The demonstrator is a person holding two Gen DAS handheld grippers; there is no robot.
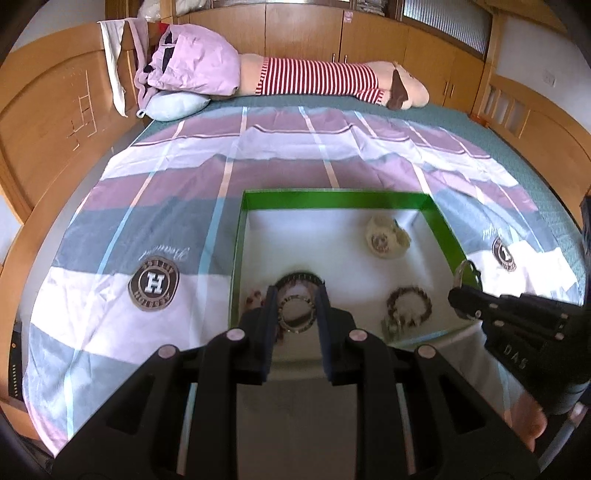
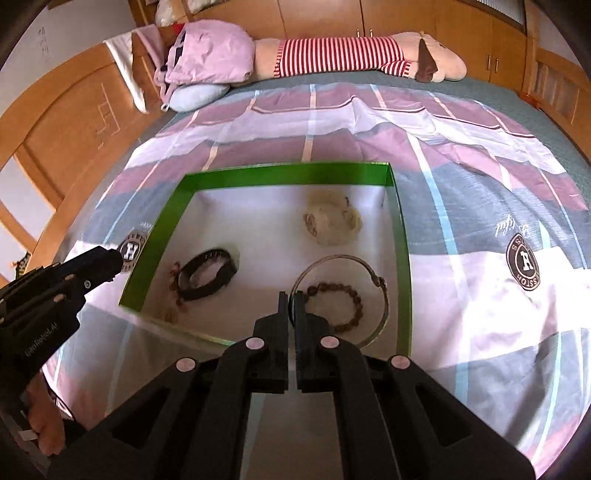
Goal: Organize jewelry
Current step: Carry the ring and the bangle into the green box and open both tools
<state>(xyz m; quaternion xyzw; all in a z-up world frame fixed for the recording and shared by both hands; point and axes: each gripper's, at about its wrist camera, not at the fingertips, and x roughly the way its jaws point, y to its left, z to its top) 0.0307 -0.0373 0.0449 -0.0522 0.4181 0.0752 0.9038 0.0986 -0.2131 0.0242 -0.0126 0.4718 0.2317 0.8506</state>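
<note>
The right gripper (image 2: 290, 297) sits nearest the lens in the right wrist view, jaws clenched on the thin rim of a silver bangle (image 2: 376, 275). The bangle hangs over the near right part of a green-walled tray (image 2: 295, 173), encircling a brown bead bracelet (image 2: 354, 295) on the white floor below; contact between the two cannot be determined.

The left gripper (image 1: 297, 291) has its jaws released and moderately spread, poised above a black wristband (image 2: 208, 278) in the near left part of the tray. A reddish bead strand (image 2: 175, 284) lies just beside that band. A pale, cream-coloured piece (image 2: 332, 223) rests toward the far right of the tray, well apart from the rest.

The tray stands on a bed with a plaid quilt (image 2: 461, 177) in purple, grey and white. A long striped plush toy (image 2: 340, 57) and a lilac garment (image 2: 210, 51) lie along the far edge. Wooden cabinets (image 2: 406, 18) and a wooden headboard (image 2: 74, 122) enclose the bed.

The tray walls are low. Bare white floor remains at the tray centre and far left corner.
</note>
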